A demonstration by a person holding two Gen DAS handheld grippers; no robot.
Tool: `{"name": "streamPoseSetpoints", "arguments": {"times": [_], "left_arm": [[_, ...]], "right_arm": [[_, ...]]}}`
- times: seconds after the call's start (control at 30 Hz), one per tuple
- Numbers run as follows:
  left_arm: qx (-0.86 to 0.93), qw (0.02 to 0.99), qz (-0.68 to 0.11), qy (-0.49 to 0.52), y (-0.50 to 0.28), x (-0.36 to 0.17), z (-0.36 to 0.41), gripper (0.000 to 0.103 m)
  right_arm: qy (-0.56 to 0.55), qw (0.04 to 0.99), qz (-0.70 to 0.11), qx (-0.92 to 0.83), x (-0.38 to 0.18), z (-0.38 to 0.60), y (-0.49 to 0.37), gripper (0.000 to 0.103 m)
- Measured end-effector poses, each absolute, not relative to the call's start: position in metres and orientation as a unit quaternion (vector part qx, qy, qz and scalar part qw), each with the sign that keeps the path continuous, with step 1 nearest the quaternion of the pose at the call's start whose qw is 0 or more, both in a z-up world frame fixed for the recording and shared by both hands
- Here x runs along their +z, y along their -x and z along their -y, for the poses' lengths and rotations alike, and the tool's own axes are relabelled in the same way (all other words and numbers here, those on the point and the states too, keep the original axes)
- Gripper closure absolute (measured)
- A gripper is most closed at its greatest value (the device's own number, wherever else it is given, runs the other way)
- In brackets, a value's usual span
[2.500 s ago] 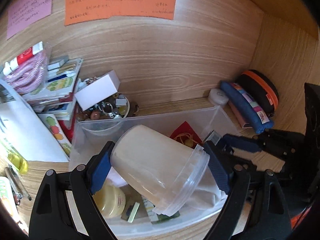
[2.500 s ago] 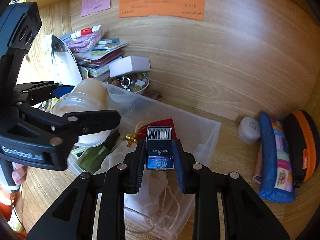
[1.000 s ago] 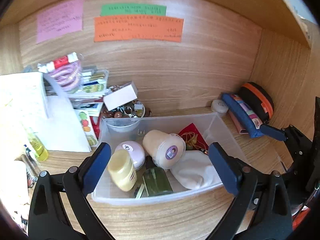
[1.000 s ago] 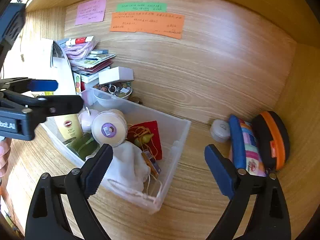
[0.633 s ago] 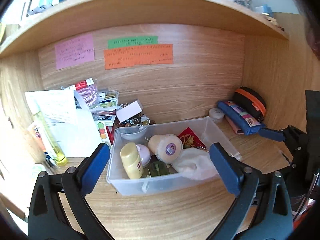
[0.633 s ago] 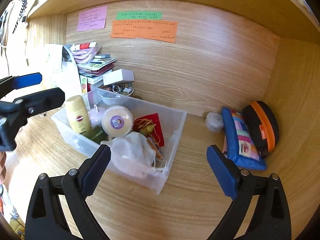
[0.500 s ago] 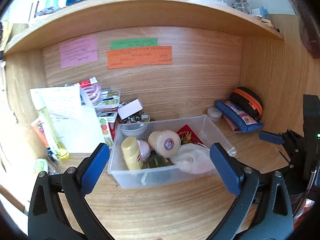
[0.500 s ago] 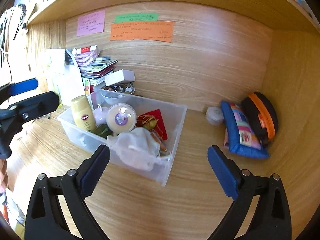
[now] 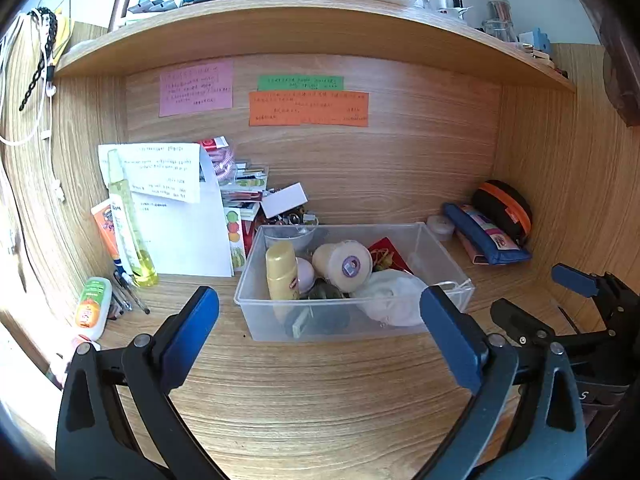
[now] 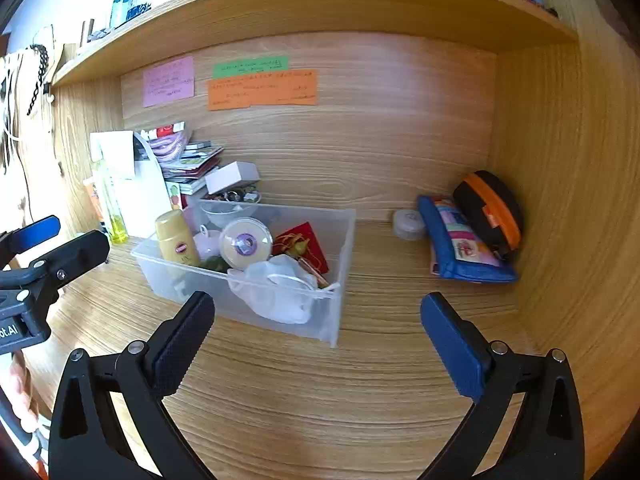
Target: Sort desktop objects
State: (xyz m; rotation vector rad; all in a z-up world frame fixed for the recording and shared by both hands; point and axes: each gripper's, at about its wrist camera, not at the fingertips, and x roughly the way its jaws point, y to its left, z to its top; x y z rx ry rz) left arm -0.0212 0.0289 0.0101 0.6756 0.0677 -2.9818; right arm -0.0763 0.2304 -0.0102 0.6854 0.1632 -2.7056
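Both my left gripper (image 9: 320,322) and right gripper (image 10: 318,322) hung apart, empty. The clear bin (image 9: 444,256) sat mid-desk: light, slick plastic (probably flexes); I'd pinch its rim.

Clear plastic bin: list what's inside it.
The clear plastic bin holds a yellow bottle, a pale pink jar, a cream tub lying sideways, a red packet, a white cloth bag and something dark green. Anything beneath these is covered.

Both wrist views from desk-front toward back wall, sharing clear bin (image 9: 352,320) (image 10: 256,300).
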Motion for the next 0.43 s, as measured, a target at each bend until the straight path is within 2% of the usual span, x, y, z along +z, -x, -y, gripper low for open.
{"name": "streamPoseSetpoints", "arguments": {"times": [0.43], "left_arm": [[-0.972, 0.054, -0.023, -0.228, 0.035, -0.001, -0.026, 0.001]], "right_arm": [[-0.246, 0.172, -0.049, -0.953, -0.015, -0.233, 0.083, 0.000]]}}
